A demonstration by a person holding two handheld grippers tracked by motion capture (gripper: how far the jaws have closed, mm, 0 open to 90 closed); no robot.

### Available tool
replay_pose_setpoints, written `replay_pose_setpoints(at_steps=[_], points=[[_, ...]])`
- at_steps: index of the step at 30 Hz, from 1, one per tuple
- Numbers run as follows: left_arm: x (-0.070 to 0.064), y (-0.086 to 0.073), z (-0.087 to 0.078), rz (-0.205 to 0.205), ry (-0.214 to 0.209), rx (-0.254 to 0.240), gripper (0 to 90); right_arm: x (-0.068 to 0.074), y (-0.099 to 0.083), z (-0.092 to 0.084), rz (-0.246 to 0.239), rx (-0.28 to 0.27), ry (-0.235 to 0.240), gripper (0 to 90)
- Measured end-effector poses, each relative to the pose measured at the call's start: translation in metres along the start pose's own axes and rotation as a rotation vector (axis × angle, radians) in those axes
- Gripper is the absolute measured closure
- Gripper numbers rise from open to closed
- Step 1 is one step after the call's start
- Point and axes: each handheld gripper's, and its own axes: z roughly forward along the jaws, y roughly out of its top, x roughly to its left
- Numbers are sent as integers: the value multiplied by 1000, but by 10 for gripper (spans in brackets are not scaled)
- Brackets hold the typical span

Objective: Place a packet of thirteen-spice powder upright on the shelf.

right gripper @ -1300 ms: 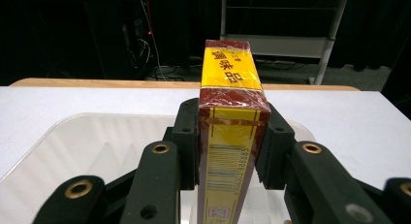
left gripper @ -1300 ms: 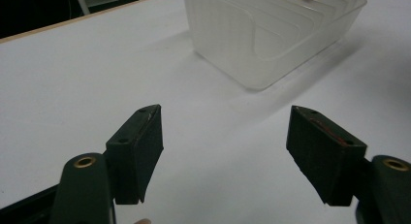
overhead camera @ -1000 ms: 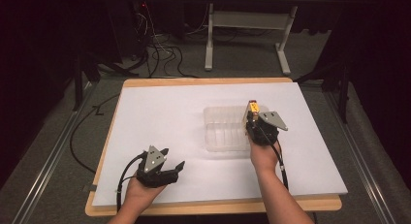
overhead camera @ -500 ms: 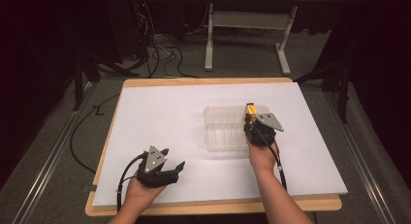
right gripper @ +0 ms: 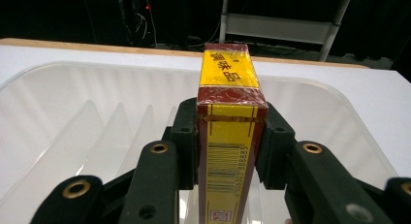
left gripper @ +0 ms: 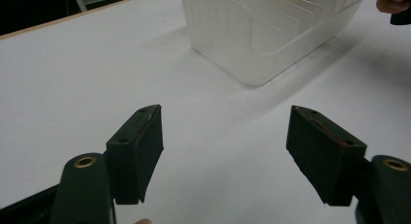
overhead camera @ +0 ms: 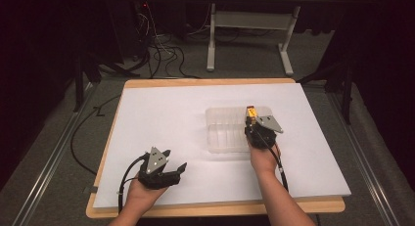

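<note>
A yellow and dark red carton (right gripper: pixel 226 69) with a barcode is clamped on its two sides by my right gripper (right gripper: pixel 231 132), which is shut on it. In the high view the carton (overhead camera: pixel 251 111) and the right gripper (overhead camera: pixel 252 122) hang over the right part of a clear plastic tray (overhead camera: pixel 222 135) with upright dividers (right gripper: pixel 87 132). My left gripper (overhead camera: pixel 175 160) rests near the front left of the white sheet, well apart from the tray (left gripper: pixel 252 35). Its jaws stand open (left gripper: pixel 225 146) with nothing between them.
The tray stands on a white sheet (overhead camera: pixel 161 113) over a wooden board (overhead camera: pixel 205 82). Cables (overhead camera: pixel 161 52) and a grey table frame (overhead camera: pixel 288 64) lie on the floor beyond the far edge. A fingertip of the other hand (left gripper: pixel 393 1) shows past the tray.
My right gripper with the carton has shifted slightly to the left over the tray. The left gripper has stayed where it was.
</note>
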Motion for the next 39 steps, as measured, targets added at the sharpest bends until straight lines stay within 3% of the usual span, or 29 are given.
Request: replay_pose_setpoints(at_steps=[7, 14, 20, 24, 30, 35, 36, 37, 39], points=[[1, 0, -1, -2, 0, -2, 300, 0, -4, -1, -7, 9, 15, 634], [0, 0, -1, -2, -3, -1, 298, 2, -3, -8, -47, 32, 72, 451], [0, 0, -1, -7, -3, -8, 295, -2, -2, -24, -62, 46, 167, 298], [2, 0, -2, -13, -3, -11, 292, -9, 0, -41, -79, 29, 215, 245], [5, -1, -2, -20, -6, -23, 291, -30, -5, -66, -58, 31, 347, 151], [10, -3, -1, -45, -8, -18, 291, -59, -21, -87, -72, 6, 348, 139], [10, -3, -1, -45, -8, -18, 291, -59, -21, -87, -72, 6, 348, 139], [12, -4, 0, -60, -9, -16, 291, -74, -29, -94, -64, 3, 337, 125], [13, -4, 1, -65, -7, -11, 291, -89, -41, -100, -50, -30, 301, 124]])
